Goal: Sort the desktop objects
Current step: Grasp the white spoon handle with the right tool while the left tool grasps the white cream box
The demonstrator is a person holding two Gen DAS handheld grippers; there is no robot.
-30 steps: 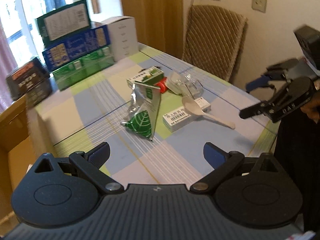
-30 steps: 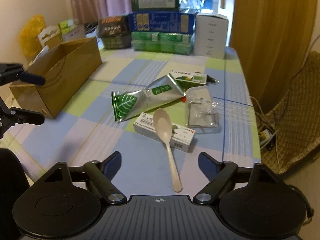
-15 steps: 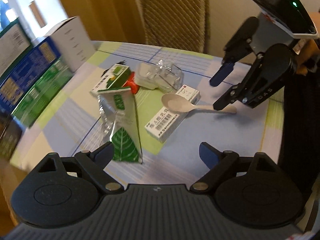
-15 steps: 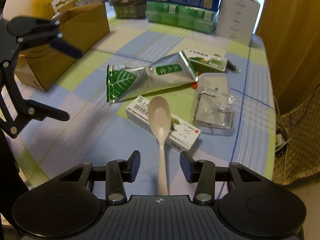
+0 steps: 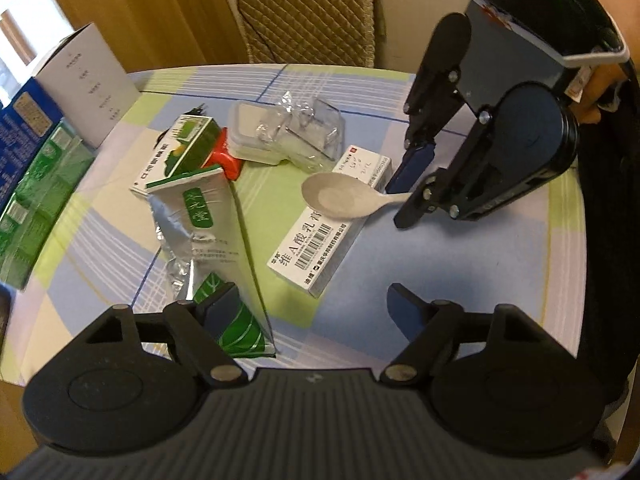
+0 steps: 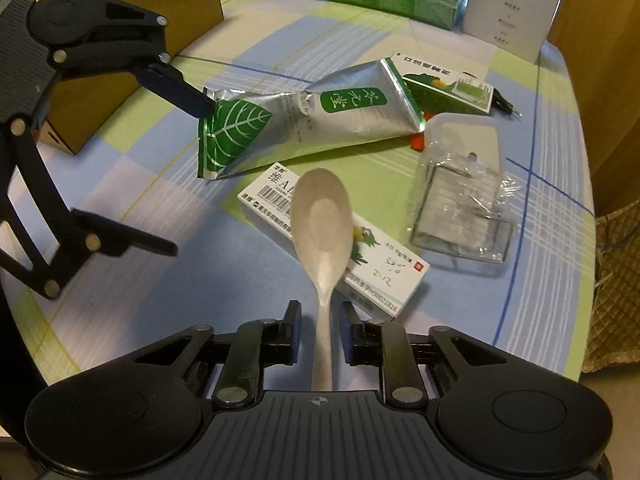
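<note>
A pale plastic spoon [image 6: 322, 220] lies with its bowl on a white medicine box [image 6: 384, 276]. My right gripper [image 6: 320, 320] has its fingers narrowed around the spoon's handle, with a thin gap showing on each side. In the left wrist view this right gripper [image 5: 402, 196] straddles the handle end of the spoon [image 5: 340, 200]. My left gripper [image 5: 310, 304] is open wide. Its left finger hovers over the leaf-printed end of a silver foil pouch [image 5: 200, 220]. A green-and-white carton [image 5: 180, 152] and clear plastic packaging [image 5: 296, 132] lie behind.
An open cardboard box [image 6: 160, 12] stands at the table's left edge. Stacked green and blue cartons [image 5: 40, 152] and a white box [image 5: 88, 84] line the far end. A padded chair [image 5: 308, 12] stands beyond the table. A hand holds the right gripper.
The right gripper came down over the spoon handle and its fingers narrowed from wide open. The left gripper swung towards the pile and closed in on the foil pouch's end.
</note>
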